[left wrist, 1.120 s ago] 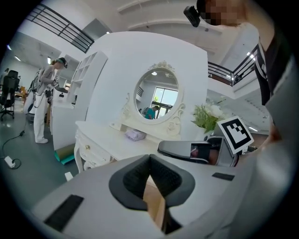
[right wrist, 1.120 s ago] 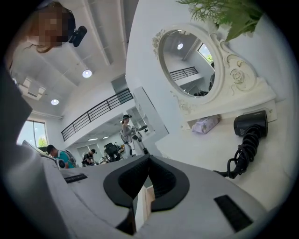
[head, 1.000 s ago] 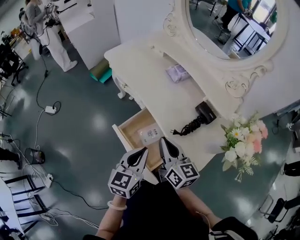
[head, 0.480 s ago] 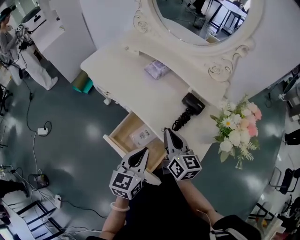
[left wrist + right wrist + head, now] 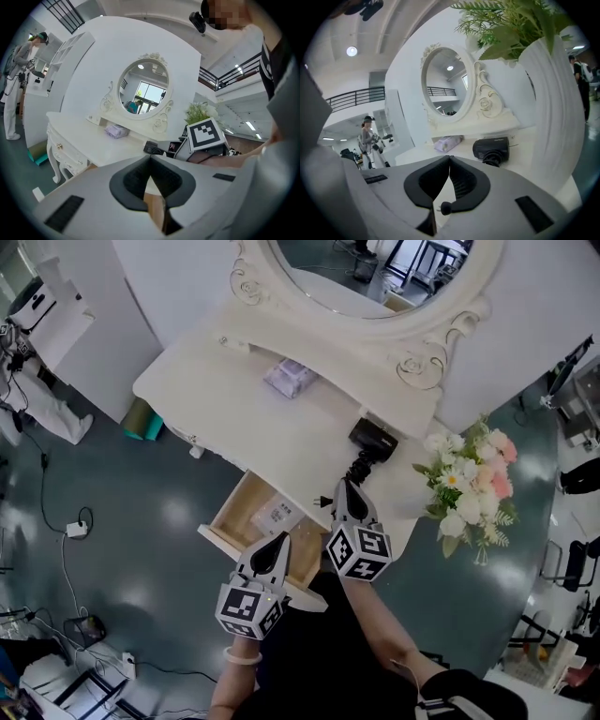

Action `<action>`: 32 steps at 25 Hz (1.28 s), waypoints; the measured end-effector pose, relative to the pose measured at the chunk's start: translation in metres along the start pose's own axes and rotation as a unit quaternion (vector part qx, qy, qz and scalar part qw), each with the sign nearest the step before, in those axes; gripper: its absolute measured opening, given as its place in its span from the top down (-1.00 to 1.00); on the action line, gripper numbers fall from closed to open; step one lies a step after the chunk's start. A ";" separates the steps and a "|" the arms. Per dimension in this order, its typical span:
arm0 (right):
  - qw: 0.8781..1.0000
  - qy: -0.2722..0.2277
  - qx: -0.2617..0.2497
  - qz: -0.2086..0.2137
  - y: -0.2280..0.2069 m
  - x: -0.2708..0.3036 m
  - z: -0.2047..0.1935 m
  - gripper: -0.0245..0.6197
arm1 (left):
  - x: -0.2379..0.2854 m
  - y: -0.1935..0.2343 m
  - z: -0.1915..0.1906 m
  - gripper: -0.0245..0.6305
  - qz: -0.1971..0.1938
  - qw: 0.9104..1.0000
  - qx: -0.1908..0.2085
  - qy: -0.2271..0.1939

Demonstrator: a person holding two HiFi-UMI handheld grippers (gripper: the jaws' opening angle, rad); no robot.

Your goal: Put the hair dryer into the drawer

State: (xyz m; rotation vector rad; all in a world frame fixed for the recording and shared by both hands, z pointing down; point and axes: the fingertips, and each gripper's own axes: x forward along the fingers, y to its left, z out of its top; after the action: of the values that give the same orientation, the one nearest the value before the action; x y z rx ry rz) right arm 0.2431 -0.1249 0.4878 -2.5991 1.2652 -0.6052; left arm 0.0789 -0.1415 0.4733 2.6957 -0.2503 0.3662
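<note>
White dressing table (image 5: 234,404) under an oval mirror (image 5: 375,277), grey-green floor (image 5: 141,521) all round.

Both my pairs of jaws are closed tip to tip, with nothing between the pads.

My right gripper (image 5: 449,160) is out over the table's front edge, tips aimed at the hair dryer (image 5: 372,439). It lies on the tabletop just ahead of those tips, untouched. Its black coiled cord (image 5: 356,468) runs back toward me, and the plug end lies just beside the right tips.

My left gripper (image 5: 279,545) sits left of the right one, over the open drawer (image 5: 234,521). That is pulled out from under the table front, wooden inside. A printed white sheet (image 5: 276,516) lies flat in it, just ahead of the left tips.

Further ahead and to the left, a pale purple packet (image 5: 290,377) lies on the tabletop near the mirror base.

Right of the right gripper, white and pink flowers (image 5: 469,486) stand in a ribbed white vase (image 5: 553,117) at the table's end.

Far left, well apart from everything, a person (image 5: 18,79) is standing.
</note>
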 end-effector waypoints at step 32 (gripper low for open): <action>0.975 0.099 0.008 -0.200 -0.106 0.067 -0.017 -0.13 | 0.017 0.044 -0.018 0.86 0.005 0.998 -0.064 0.004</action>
State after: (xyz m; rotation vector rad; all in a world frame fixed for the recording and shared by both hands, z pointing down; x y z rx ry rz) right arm 0.3472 -0.1117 0.5573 -2.8575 0.7716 -0.9577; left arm 0.0810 -0.1755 0.5097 2.5676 -0.2743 0.3512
